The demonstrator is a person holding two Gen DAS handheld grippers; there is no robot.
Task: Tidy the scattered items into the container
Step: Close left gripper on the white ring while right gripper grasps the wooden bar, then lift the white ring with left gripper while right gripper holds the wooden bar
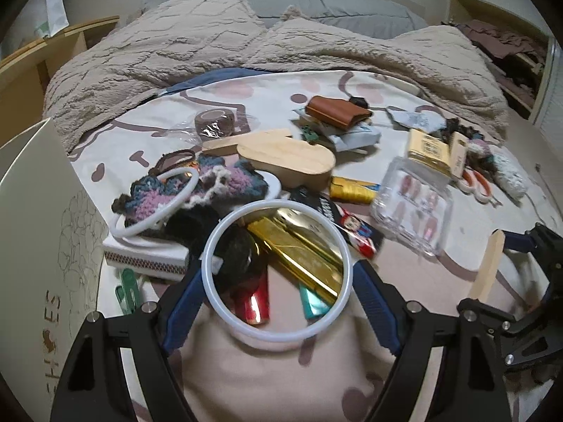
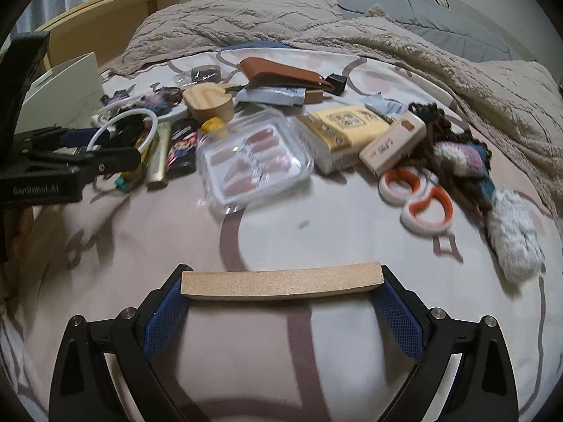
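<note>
One printed bedsheet (image 2: 316, 225) under everything, one white shoebox (image 1: 42, 211) at your left edge. Two white hoops: your left gripper (image 1: 278, 277) clamps one hoop (image 1: 225, 302) above the sheet, the other hoop (image 1: 155, 207) rests on yarn. Your right gripper (image 2: 281, 283) squeezes one sanding block (image 2: 281, 281) endwise. One pair of scissors (image 2: 418, 200) lies beyond.

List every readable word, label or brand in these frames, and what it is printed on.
"SHOES": side of the white box, read sideways.
"GenRobot.AI": body of the left gripper, slightly blurred.
Print on the yellow box, cream case and dark packet: too blurred to read.
</note>
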